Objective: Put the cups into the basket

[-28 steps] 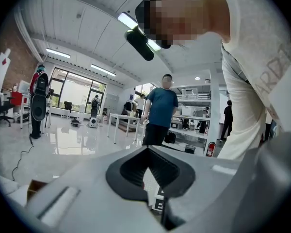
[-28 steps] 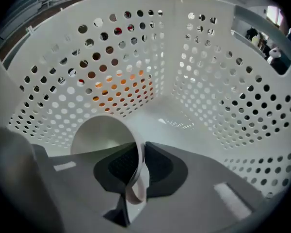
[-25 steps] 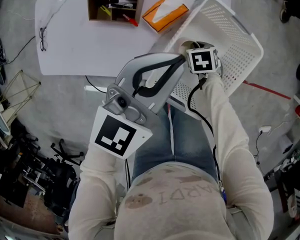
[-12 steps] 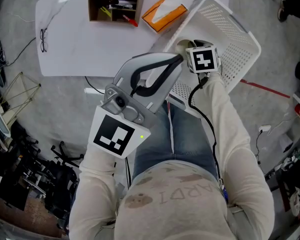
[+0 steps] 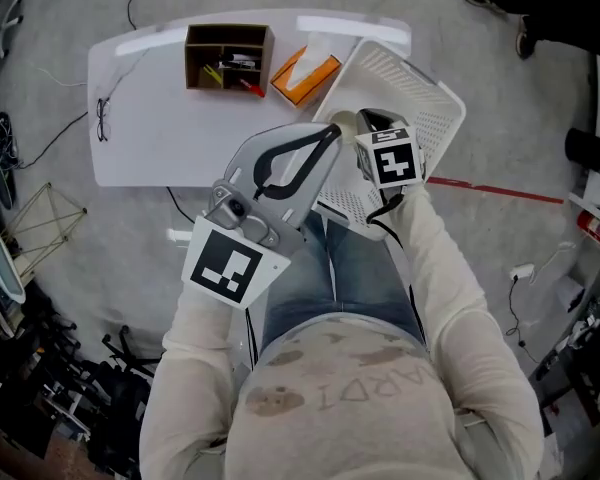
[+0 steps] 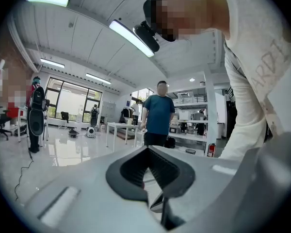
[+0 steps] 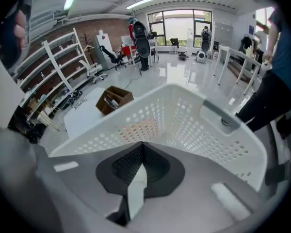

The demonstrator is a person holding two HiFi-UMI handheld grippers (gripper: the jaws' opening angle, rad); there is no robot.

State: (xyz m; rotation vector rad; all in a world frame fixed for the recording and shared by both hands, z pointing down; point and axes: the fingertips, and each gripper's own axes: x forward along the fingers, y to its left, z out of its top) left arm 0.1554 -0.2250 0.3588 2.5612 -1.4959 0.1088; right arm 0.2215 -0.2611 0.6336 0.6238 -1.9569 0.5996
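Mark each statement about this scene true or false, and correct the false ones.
1. The orange tissue box lies inside the white basket. False: it sits on the table, beside the basket.
2. The left tongs are shut with nothing between them. True.
3. The glasses lie at the table's right end. False: they lie at its left end.
4. The right tongs point into the perforated basket. True.
5. The right tongs are wide open. False: they are shut on the thin white edge of a cup.
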